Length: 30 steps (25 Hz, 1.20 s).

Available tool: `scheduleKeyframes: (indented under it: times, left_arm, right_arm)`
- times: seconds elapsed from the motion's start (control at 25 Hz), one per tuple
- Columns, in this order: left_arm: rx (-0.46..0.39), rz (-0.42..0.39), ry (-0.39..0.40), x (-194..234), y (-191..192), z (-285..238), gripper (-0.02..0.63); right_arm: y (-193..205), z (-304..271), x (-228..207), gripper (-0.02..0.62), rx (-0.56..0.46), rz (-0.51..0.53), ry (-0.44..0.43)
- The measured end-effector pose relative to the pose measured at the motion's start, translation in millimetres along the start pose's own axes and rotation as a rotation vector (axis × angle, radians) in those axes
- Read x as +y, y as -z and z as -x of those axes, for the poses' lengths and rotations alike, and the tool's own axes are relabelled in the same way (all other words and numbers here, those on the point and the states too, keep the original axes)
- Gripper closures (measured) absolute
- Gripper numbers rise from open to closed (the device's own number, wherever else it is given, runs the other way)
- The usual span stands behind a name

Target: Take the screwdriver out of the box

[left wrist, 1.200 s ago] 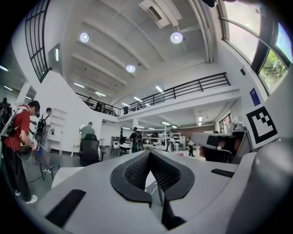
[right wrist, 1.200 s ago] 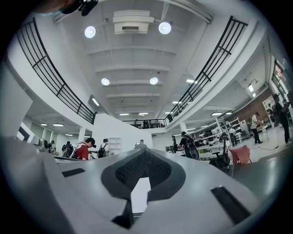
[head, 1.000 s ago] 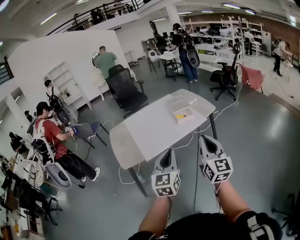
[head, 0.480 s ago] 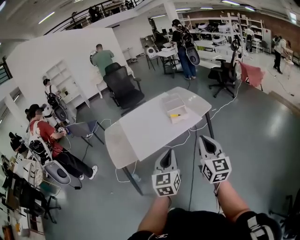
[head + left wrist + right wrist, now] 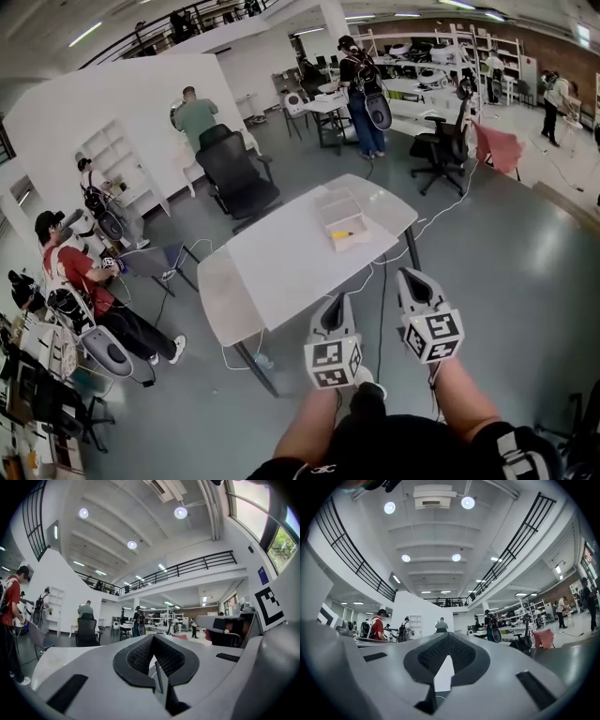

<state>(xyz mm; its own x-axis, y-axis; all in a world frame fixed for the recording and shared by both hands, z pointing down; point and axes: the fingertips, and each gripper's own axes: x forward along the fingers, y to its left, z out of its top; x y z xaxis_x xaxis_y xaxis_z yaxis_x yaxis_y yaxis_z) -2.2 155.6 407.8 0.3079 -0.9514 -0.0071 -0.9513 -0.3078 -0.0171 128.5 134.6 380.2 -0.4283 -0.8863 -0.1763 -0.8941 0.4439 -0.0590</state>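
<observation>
A clear plastic box (image 5: 339, 216) stands near the far right end of a white table (image 5: 281, 262). In it lies the screwdriver (image 5: 342, 234), of which a yellow handle shows. Both grippers hang in the air short of the table's near edge, well apart from the box. My left gripper (image 5: 334, 306) is shut with nothing in it, and the right gripper (image 5: 411, 277) beside it is shut and empty too. In the left gripper view the left gripper's (image 5: 153, 639) pads meet at the tip. The right gripper view shows the right gripper (image 5: 448, 637) the same way. Neither gripper view shows the box.
A black office chair (image 5: 234, 178) stands behind the table. White cables (image 5: 380, 272) hang off the table's near side to the grey floor. A seated person in red (image 5: 80, 281) is at the left, and more people and desks (image 5: 361, 89) are at the back.
The view has drifted forward and right: the table and box sit slightly lower and further left in the head view. Both grippers hold the same pose, shut. A shoe now shows below them.
</observation>
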Motion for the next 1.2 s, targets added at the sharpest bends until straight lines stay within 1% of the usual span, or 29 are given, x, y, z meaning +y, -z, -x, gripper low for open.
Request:
scheduleKeyframes:
  times: [0.12,0.28,0.56,0.84,1.0,1.2]
  left_arm:
    - [0.000,-0.005,0.009,5.2,2.4,-24.7,0.592]
    - [-0.002,0.012,0.008,21.0,4.8,-60.0,0.592]
    - [0.016,0.012,0.020,46.7,12.6,-139.6,0.592]
    - [0.040,0.013,0.023,85.6,10.8,-215.8,0.592]
    - [0.066,0.011,0.008,111.7,14.9,-263.3,0.592]
    - [0.085,0.021,0.013,147.7,18.7,-312.7,0.592]
  right_arm:
    - [5.2,-23.4,-11.8,0.583,0.009,0.004,0.004]
    - [11.8,-58.0,-24.5,0.583,0.015,0.016,-0.002]
    - [31.0,-131.1,-58.6,0.583,0.031,0.013,-0.002]
    - [43.5,-211.3,-81.8,0.583,0.058,0.009,-0.008]
    - [51.5,-260.6,-97.1,0.583,0.067,0.004,-0.011]
    - [64.0,-320.1,-106.2,0.583,0.081,-0.002,-0.010]
